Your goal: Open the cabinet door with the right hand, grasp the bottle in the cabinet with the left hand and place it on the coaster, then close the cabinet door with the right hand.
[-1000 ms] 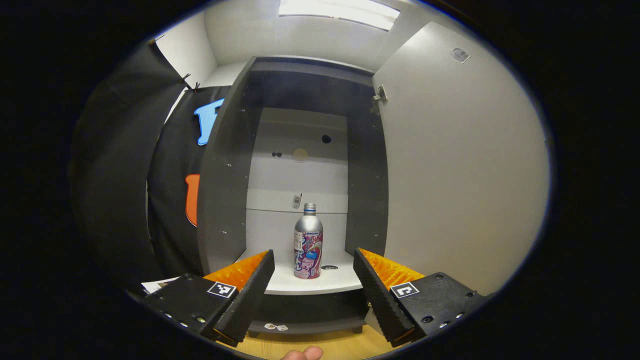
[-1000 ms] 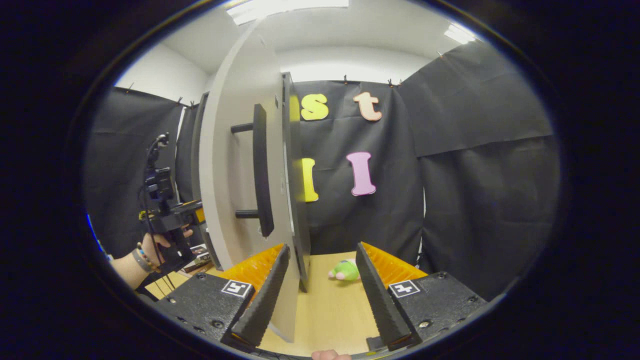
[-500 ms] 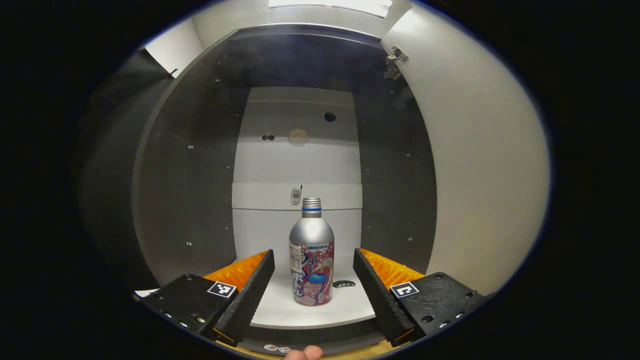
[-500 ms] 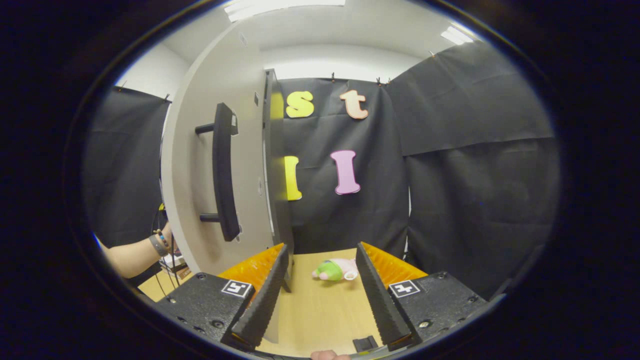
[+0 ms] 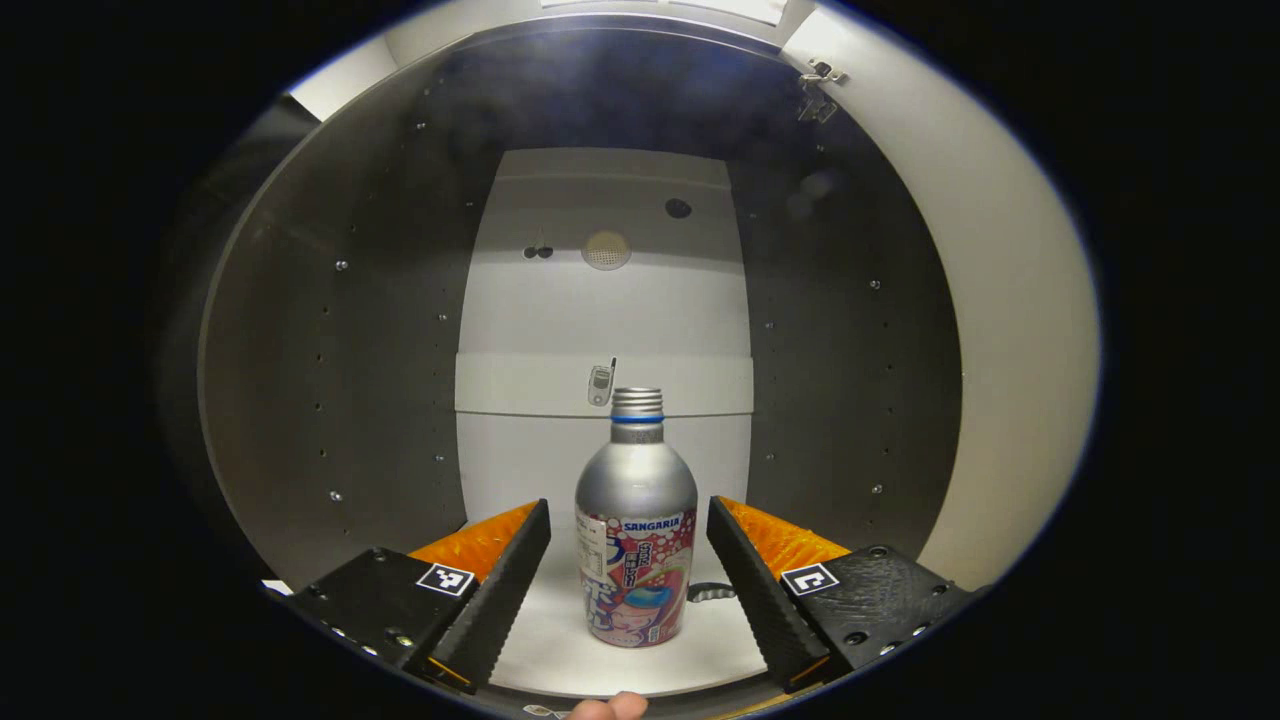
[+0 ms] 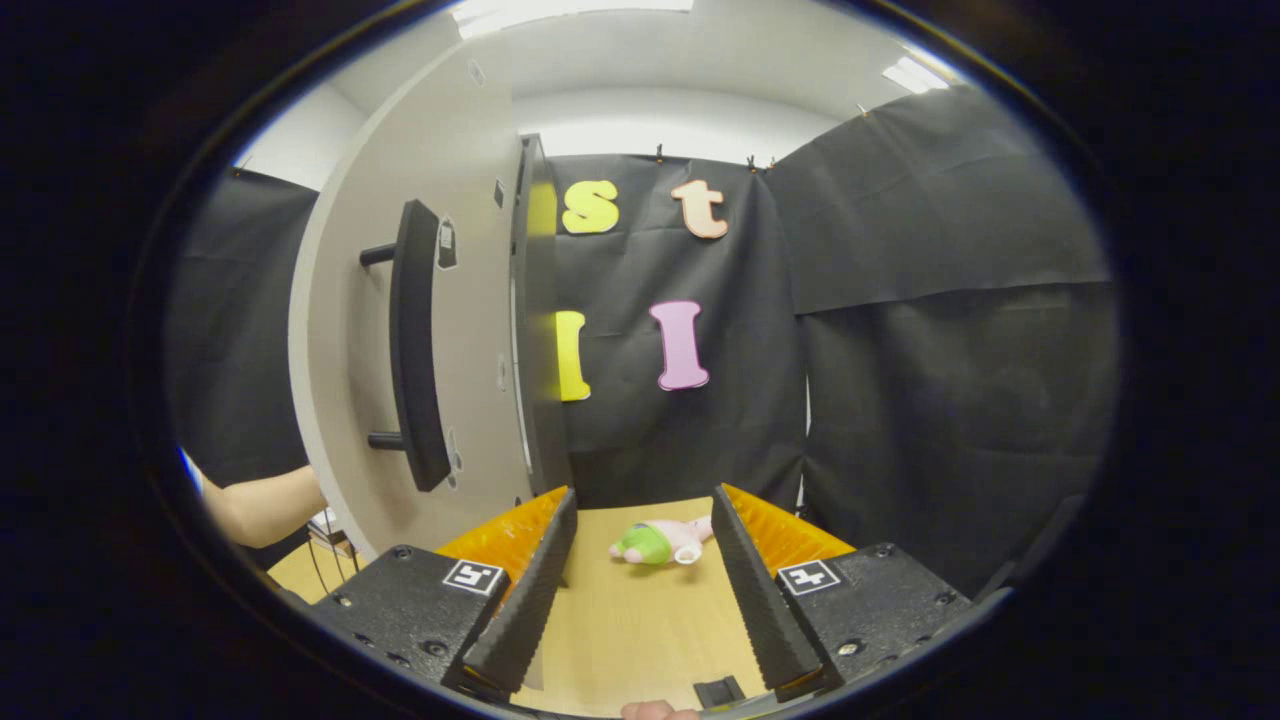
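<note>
In the left gripper view a silver bottle (image 5: 635, 520) with a colourful label stands upright on the white shelf (image 5: 560, 640) inside the open cabinet. My left gripper (image 5: 628, 570) is open, its fingers on either side of the bottle's lower half with gaps on both sides. The cabinet door (image 5: 1000, 330) hangs open at the right. In the right gripper view the same door (image 6: 460, 330) stands open at the left with its dark bar handle (image 6: 412, 350). My right gripper (image 6: 640, 570) is open over the wooden table (image 6: 650, 630) and holds nothing.
A small green and pink toy (image 6: 658, 541) lies on the table ahead of my right gripper. A person's forearm (image 6: 262, 505) reaches behind the door at the left. Dark cabinet side walls (image 5: 330, 350) flank the bottle. A small dark object (image 5: 708, 592) lies on the shelf right of the bottle.
My left gripper has moved forward into the cabinet until the bottle stands between its fingers. The right gripper has drawn away from the door, which now stands farther left in its view.
</note>
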Tool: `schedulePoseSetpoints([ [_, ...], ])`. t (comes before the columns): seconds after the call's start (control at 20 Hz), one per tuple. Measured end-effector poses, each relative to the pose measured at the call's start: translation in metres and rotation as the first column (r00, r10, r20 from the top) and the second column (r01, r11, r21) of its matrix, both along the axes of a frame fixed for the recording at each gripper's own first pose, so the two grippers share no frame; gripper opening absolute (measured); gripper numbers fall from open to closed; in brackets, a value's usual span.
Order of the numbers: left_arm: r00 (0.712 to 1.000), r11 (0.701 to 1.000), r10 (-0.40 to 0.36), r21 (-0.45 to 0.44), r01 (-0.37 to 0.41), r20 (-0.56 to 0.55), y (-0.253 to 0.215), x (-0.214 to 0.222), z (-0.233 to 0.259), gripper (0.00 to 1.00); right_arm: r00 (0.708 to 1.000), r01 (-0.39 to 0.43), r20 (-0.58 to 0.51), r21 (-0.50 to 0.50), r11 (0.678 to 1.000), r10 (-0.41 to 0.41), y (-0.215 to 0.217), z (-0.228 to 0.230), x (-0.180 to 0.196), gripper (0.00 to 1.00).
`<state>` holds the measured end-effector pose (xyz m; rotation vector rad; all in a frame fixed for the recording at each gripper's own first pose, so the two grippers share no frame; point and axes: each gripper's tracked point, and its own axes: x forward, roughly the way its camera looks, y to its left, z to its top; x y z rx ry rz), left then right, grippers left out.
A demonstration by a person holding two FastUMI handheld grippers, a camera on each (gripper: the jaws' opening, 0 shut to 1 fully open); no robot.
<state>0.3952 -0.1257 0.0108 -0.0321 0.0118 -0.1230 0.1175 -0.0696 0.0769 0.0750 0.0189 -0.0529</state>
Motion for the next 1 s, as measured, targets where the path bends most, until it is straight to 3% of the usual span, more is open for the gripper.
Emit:
schedulePoseSetpoints([
  [0.3,1.000,1.000,0.010,0.015,-0.009,-0.025,0.001,0.014,-0.011,0.96,1.000,0.010,-0.009,0.007,1.000,-0.010,-0.003,-0.003,0.004,0.85],
  [0.35,1.000,1.000,0.015,0.016,-0.015,-0.020,0.002,0.015,-0.010,0.93,1.000,0.010,-0.012,0.008,1.000,-0.010,-0.003,-0.004,0.005,0.85],
  [0.4,1.000,1.000,0.020,0.014,-0.019,-0.017,0.004,0.016,-0.009,0.77,1.000,0.008,-0.014,0.009,1.000,-0.008,-0.002,-0.005,0.005,0.85],
  [0.75,1.000,1.000,0.003,-0.025,-0.003,0.012,0.015,-0.009,0.011,0.78,1.000,-0.013,-0.001,0.009,1.000,0.013,0.003,-0.002,0.005,0.85],
  [1.0,0.997,0.997,-0.016,-0.068,0.021,0.070,0.038,-0.055,0.035,0.78,0.999,-0.034,0.009,0.014,0.999,0.034,0.009,-0.003,0.002,0.86],
])
